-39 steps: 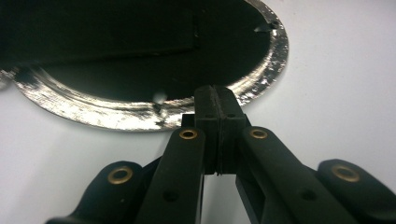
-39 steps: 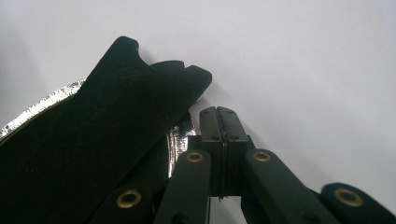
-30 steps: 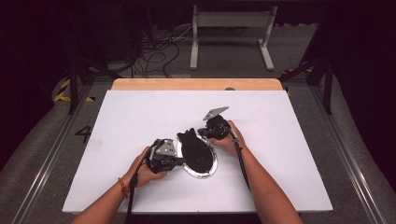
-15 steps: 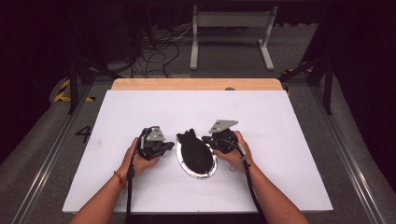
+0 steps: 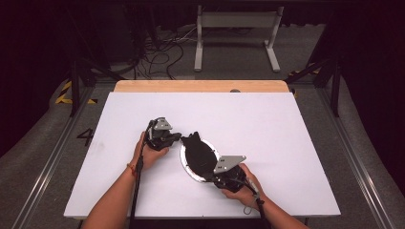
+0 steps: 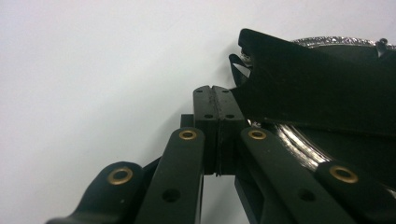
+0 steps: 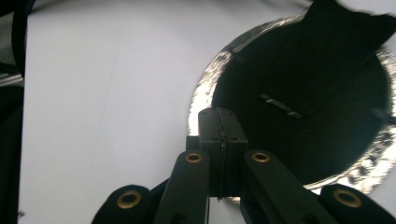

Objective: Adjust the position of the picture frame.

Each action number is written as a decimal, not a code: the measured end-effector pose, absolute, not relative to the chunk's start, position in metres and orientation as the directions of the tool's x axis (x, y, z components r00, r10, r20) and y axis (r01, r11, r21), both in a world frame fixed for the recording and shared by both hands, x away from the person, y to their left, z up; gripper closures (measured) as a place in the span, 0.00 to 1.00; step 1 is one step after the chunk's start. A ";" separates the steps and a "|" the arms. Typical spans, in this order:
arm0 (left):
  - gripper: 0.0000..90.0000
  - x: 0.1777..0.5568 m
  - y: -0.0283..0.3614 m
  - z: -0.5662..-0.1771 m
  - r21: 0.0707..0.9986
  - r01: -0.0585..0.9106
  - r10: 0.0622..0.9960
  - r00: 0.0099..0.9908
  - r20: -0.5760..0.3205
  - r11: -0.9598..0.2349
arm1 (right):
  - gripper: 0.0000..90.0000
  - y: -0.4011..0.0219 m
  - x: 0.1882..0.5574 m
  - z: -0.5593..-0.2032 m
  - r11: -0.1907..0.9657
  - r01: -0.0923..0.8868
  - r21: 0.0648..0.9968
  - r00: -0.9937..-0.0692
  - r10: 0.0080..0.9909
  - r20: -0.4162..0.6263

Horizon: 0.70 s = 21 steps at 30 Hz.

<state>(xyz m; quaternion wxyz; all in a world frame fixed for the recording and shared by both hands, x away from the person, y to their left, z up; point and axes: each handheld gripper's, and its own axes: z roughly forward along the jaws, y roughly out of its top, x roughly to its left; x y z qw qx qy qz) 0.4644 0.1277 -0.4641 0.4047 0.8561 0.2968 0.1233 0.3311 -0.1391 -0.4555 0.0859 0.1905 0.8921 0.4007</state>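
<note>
On the wide white tabletop (image 5: 286, 143) I see the round silver-rimmed tray (image 5: 187, 164) near the middle, with the black folded cloth piece (image 5: 198, 151) lying on it, one end overhanging the rim. My left gripper (image 5: 174, 137) and right gripper (image 5: 217, 180) flank it, jaws pressed together on nothing. I judge the placing done; only withdrawing remains.

- We read one sign: a dark "4" (image 5: 86, 137) on the grey floor (image 5: 43, 157) just left of the white table (image 5: 286, 124).
- We make out no other lettering, brand or label in any view.
</note>
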 end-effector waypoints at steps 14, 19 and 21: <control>0.97 0.473 0.124 -0.456 0.773 0.401 0.606 0.795 -0.027 -0.492 | 1.00 -0.134 0.320 -0.462 0.635 0.242 0.734 -0.925 0.380 -0.024; 0.96 0.474 0.117 -0.458 0.765 0.402 0.614 0.790 -0.011 -0.503 | 1.00 -0.134 0.320 -0.463 0.623 0.247 0.742 -0.922 0.386 -0.017; 0.97 0.474 0.115 -0.460 0.767 0.400 0.611 0.791 -0.011 -0.503 | 1.00 -0.134 0.320 -0.463 0.623 0.246 0.743 -0.922 0.387 -0.019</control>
